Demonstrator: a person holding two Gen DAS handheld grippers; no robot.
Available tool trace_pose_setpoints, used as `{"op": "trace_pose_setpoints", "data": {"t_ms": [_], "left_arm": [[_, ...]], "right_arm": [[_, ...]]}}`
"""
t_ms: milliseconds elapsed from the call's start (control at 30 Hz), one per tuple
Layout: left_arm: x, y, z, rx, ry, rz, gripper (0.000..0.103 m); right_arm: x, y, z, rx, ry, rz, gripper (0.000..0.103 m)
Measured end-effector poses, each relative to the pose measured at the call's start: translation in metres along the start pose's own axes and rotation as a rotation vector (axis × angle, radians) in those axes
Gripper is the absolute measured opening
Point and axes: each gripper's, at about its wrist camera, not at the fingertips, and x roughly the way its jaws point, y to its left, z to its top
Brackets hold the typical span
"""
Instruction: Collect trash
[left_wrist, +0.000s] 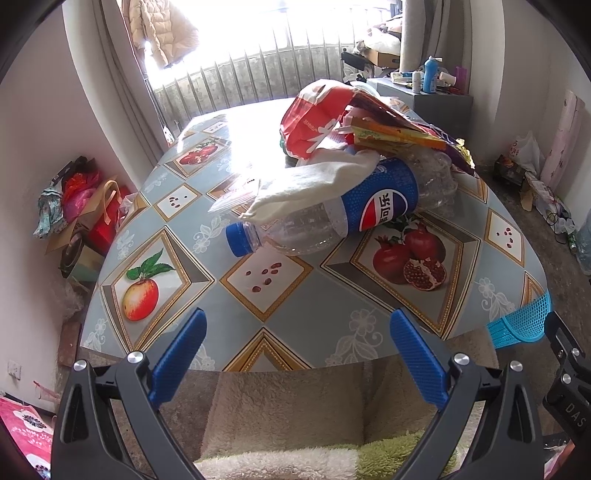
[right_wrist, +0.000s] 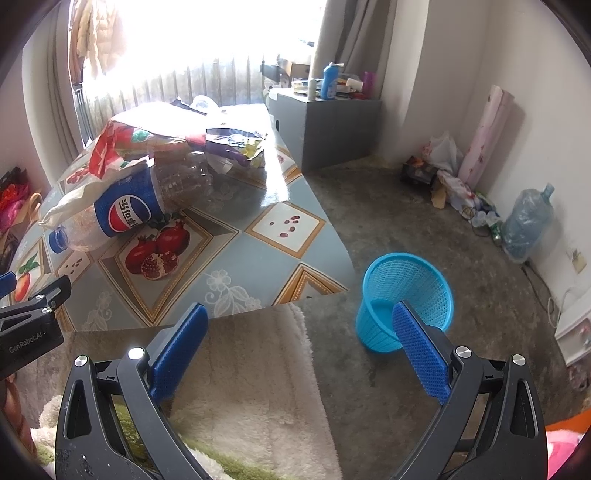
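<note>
The left gripper (left_wrist: 295, 328) is spread wide and empty above the table's (left_wrist: 332, 325) near edge. The right gripper (right_wrist: 301, 325) is likewise spread and empty, beside the blue mesh wastebasket (right_wrist: 406, 291) on the floor. The Pepsi bottle (left_wrist: 332, 214) lies on its side mid-table under wrappers (left_wrist: 332, 114), its cap (left_wrist: 240, 240) pointing left and toward the grippers.

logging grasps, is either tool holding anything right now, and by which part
Nothing is held. The left tool and right tool are both open and empty.
</note>
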Motion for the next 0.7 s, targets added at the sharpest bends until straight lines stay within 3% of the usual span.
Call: {"op": "trace_pose_setpoints", "data": {"t_ms": [700], "left_arm": [[0.0005, -0.0050, -0.0007, 0.019, 0.008, 0.032, 0.097]], "right_arm": [[0.0031, -0.0030, -0.0018, 0.029, 0.001, 0.027, 0.095]]}}
